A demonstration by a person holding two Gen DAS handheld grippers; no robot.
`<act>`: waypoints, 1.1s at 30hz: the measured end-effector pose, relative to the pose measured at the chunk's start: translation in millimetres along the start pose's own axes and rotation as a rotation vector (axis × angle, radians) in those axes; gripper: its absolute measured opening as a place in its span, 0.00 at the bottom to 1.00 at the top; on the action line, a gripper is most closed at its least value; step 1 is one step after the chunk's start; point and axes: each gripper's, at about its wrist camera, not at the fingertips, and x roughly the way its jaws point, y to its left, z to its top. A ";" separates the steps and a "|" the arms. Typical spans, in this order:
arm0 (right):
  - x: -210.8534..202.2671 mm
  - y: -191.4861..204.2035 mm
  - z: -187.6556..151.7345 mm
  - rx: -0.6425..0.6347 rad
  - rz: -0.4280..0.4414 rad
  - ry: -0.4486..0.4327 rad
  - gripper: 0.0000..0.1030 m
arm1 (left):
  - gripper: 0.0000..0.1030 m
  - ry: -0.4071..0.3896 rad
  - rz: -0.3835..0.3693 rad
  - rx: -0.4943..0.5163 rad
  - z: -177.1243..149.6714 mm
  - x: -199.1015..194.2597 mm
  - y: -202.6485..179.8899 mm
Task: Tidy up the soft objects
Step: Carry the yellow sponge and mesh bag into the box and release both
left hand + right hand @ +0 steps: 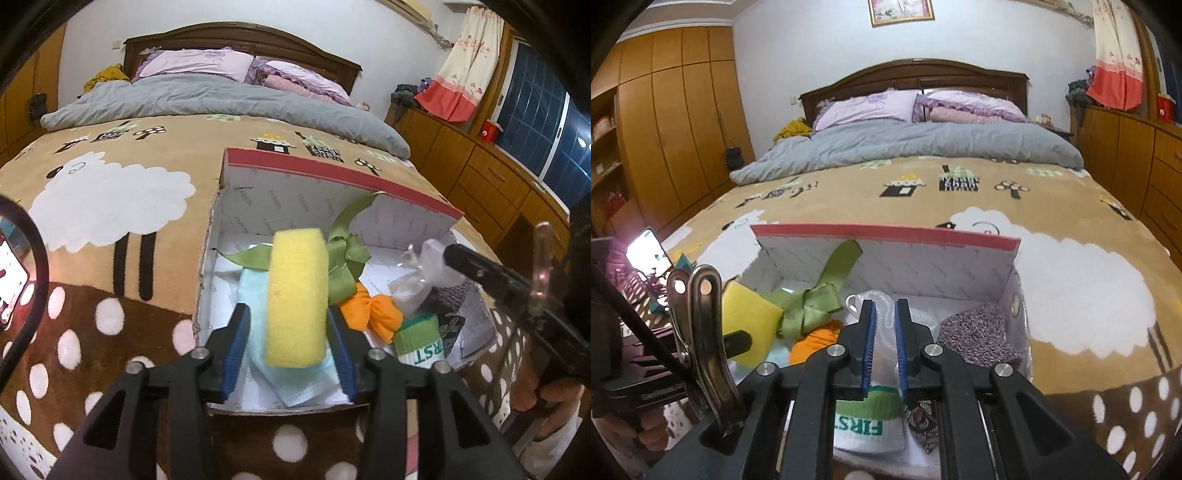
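gripping a yellow sponge (297,295), the left tool (291,354); right tool (884,343) narrowly parted, empty.

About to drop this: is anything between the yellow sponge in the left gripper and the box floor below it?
Yes. The yellow sponge in the left gripper hangs over a pale blue face mask lying on the box floor, with the green ribbon bow just behind it.

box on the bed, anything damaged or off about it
Yes: the box has a ragged, torn left wall edge, and its contents lie in a loose heap rather than sorted. The left gripper holds the yellow sponge over it, with its right pad touching the sponge and a gap at the left.
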 end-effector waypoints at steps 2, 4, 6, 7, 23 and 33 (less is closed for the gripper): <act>4.7 -1.6 -1.1 0.008 0.002 0.011 0.12 | 0.49 0.001 0.000 0.000 -0.4 -1.2 -0.1; 8.1 -3.5 -1.1 0.015 0.000 0.018 0.18 | 0.53 0.002 -0.002 -0.001 -1.1 -3.4 -0.6; 9.2 -4.2 0.5 0.021 0.000 0.017 0.24 | 0.57 0.003 -0.003 -0.001 -1.1 -4.8 -0.8; 8.4 -4.8 0.9 0.024 0.001 0.015 0.27 | 0.59 0.004 -0.005 0.000 -1.1 -6.1 -1.1; -38.0 0.7 -3.9 0.017 -0.019 -0.053 0.44 | 0.60 -0.018 -0.055 0.024 -14.2 -44.6 -19.5; -74.5 7.0 -26.5 0.022 -0.009 -0.069 0.44 | 0.60 0.010 -0.095 0.023 -29.7 -54.1 -29.8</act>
